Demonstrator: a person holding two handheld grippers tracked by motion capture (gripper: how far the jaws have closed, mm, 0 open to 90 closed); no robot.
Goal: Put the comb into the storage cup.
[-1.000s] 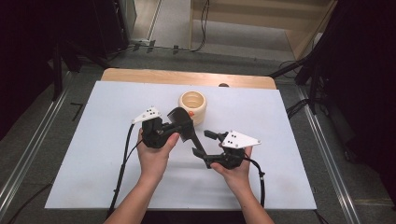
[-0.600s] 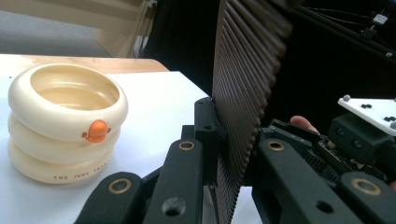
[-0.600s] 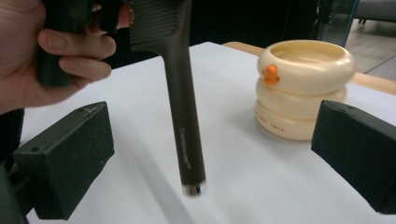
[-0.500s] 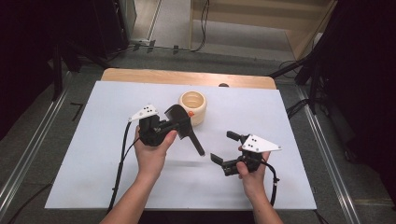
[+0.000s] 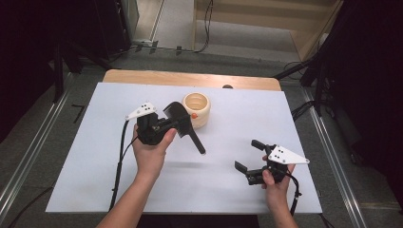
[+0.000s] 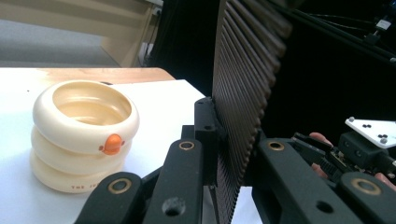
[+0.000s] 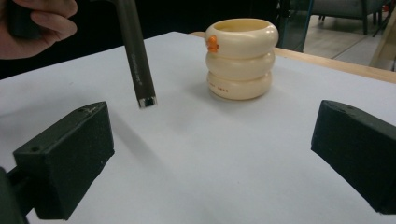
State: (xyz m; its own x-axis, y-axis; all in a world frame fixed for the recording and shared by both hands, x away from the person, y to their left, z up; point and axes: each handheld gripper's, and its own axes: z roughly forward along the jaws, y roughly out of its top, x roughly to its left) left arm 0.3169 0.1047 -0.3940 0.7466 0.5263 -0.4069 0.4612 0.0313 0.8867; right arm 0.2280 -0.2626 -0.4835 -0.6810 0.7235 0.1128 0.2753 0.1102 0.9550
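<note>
Black ribbed comb is gripped by its toothed head in the left tongs, which are clamped on it; its handle is angled down and outward, the tip held just above the white counter near the middle. In the left gripper view the comb's teeth are seen pinched between the jaws. Cream ringed cup with an orange spot is stood on the counter toward the far edge, just beside the comb head; whether they touch cannot be told. Right tongs are held near the right edge toward the near corner, well apart from the comb; the jaws have just been opening and are spread wide with nothing between them, as seen in the right gripper view.
</note>
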